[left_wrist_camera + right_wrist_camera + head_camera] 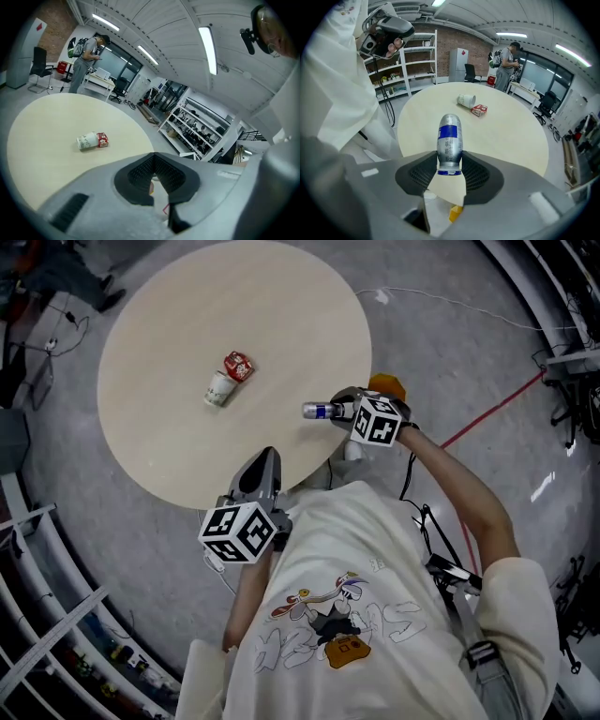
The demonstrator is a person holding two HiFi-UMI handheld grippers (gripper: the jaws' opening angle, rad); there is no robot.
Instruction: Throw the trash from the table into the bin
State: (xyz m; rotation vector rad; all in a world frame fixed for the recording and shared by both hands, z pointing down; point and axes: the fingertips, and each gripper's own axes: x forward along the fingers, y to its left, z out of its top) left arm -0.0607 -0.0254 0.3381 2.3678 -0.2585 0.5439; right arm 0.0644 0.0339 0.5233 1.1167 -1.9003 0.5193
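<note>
A can [450, 136] was gripped by its base in the right gripper [450, 164] over the table [169, 315] edge, the left gripper [154, 159] was closed empty, and a cup [218, 389] and carton [238, 365] were seen lying mid-table.

A silver can [319, 410] [450, 140] with a blue band is clamped at its blue-rimmed end in the right gripper [342, 411] [450, 161]. It hangs roughly level over the near right edge of the round, pale table [187, 315] [42, 126] [511, 140], its rounded end pointing in over the top. Near the table's middle, well apart from the can, a white paper cup [218, 389] [87, 141] [466, 100] with faint print lies on its side. A small red carton [238, 365] [102, 139] [479, 110] lies flat right against one end of the cup, on its far side from the near edge.
</note>
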